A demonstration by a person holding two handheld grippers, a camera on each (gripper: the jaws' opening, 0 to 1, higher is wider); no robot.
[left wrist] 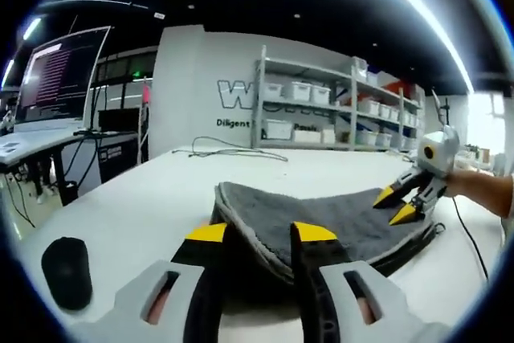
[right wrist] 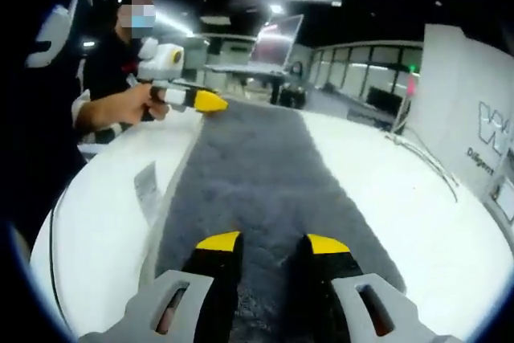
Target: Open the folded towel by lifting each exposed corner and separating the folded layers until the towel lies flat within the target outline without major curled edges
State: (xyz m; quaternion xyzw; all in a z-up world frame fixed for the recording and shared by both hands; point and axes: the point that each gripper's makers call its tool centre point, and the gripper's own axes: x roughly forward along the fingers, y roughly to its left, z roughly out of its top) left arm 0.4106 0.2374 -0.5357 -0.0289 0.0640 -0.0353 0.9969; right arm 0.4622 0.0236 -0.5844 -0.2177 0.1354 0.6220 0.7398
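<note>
The grey towel, still folded into a long strip, lies along the middle of the table. An edge is pinched by the left gripper; the right gripper straddles the far end, jaws slightly parted. Only the top layer should be lifted, evenly, avoiding curls.

Monitor, shelving, black mouse

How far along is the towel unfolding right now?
Early stage. Done: both grippers have reached opposite ends of the grey towel. In hand: the left gripper has the towel's edge between its jaws, raised off the white table; the right gripper sits over the far end. Left: the layers look stacked, so separating and flattening remain.
</note>
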